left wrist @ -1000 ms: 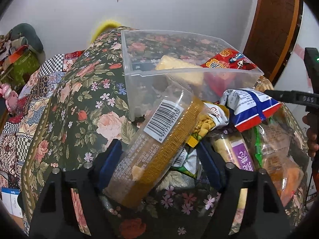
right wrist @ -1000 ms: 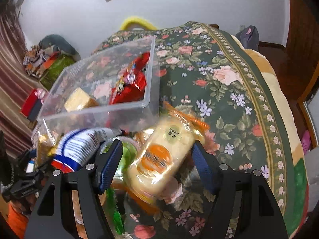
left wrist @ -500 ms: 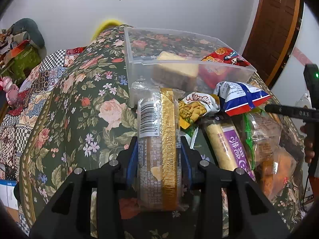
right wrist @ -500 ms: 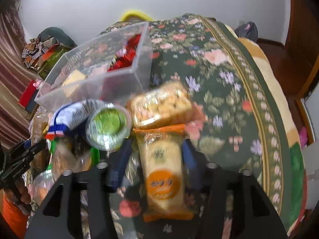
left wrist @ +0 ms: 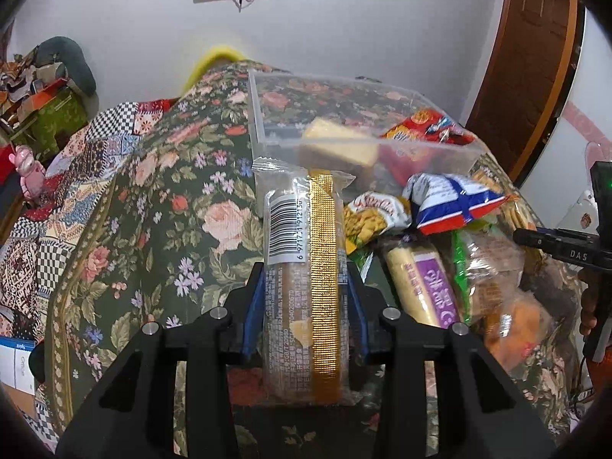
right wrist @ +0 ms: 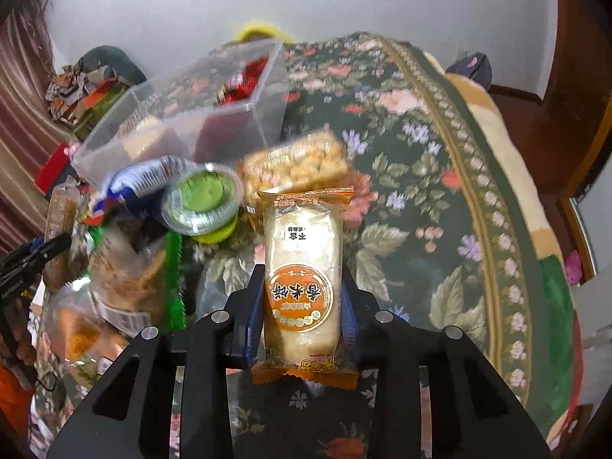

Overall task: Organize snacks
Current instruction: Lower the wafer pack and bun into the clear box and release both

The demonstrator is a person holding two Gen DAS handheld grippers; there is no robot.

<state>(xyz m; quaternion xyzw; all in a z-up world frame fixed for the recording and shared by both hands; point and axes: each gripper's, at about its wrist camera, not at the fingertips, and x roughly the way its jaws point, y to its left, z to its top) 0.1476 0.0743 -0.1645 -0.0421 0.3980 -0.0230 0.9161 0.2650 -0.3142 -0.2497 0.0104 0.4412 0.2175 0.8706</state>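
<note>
While both packets are being taken up from the heap of snacks on the floral-covered bed (left wrist: 160, 199), the pick-up step is judged to be in hand, with only two items seen in the clear plastic bin (left wrist: 267, 114).

The left gripper (left wrist: 306, 306) is clamped on a clear-wrapped biscuit packet with a gold strip (left wrist: 306, 267), held lengthwise between the blue pads (left wrist: 254, 306). The right gripper (right wrist: 302, 310) is closing on an orange-ended rice cake packet (right wrist: 302, 267), against which the pads appear to be pressed.

Both grippers are pointed steeply downward toward the bed, side by side, each packet's far end aimed toward the bin. The bin stands beyond the heap, toward the bed's far edge.

The next move is judged to call for each packet to be lifted clear of the heap, carried over the bin's near wall, and released inside. The right-hand grip should be confirmed firm first.
</note>
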